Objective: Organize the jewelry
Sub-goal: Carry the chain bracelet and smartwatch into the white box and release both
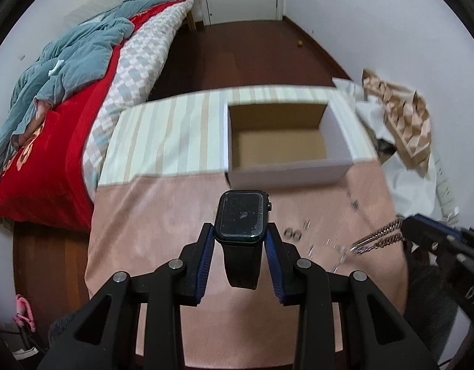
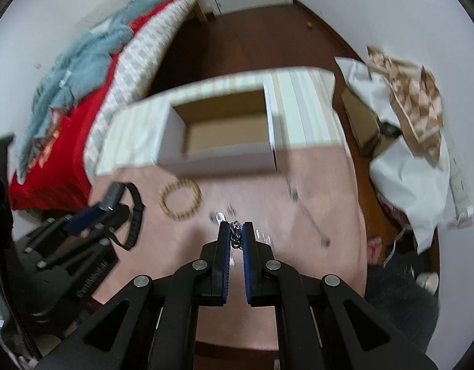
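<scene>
Black watch (image 1: pixel 241 220) clamped left; right gripper (image 2: pixel 236 231) seemingly pinches chain (image 1: pixel 380 236).

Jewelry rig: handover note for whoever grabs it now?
Left gripper: shut on the watch, held above the table.
Right gripper: shut on a chain, also above the table.
Box: open at the far side of the table; the part in view is empty.
On the cloth: bead bracelet, rings, a thin chain, small blurred bits.
Done: two pieces picked up. Left: likely drop both in the box, then collect the others.
</scene>
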Demonstrator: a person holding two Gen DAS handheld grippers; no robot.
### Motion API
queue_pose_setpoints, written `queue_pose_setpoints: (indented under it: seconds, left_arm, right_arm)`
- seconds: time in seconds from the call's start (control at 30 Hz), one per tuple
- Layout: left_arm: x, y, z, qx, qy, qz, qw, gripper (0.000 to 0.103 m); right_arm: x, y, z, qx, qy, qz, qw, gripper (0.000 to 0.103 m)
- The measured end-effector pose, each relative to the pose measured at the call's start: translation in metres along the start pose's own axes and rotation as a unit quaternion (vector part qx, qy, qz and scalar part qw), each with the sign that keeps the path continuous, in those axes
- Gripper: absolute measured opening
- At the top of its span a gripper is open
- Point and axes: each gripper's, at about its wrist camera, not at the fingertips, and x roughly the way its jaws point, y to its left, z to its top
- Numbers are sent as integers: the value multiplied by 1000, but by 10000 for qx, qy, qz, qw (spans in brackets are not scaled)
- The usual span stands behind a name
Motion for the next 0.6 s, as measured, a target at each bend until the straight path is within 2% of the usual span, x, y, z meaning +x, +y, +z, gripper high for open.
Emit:
queue_pose_setpoints:
  seconds: [0.13,0.27,0.47,0.6]
  left_arm:
    - [-2,5,39,-131,-121,-117,9998,30]
    - [16,12,77,-225,-82,-153,9996,30]
    - [61,19,116,-298,273,-246,9989,30]
    - [92,19,133,-320,539,-281,9976,30]
  right_arm:
    - [-17,10,46,-181,-354,114,9991,8]
    - [-9,15,89,-302,-540,29,9981,8]
    - [48,5,135,-51,-261,30,9996,8]
    - [87,-5,148,67,23,64,10000,8]
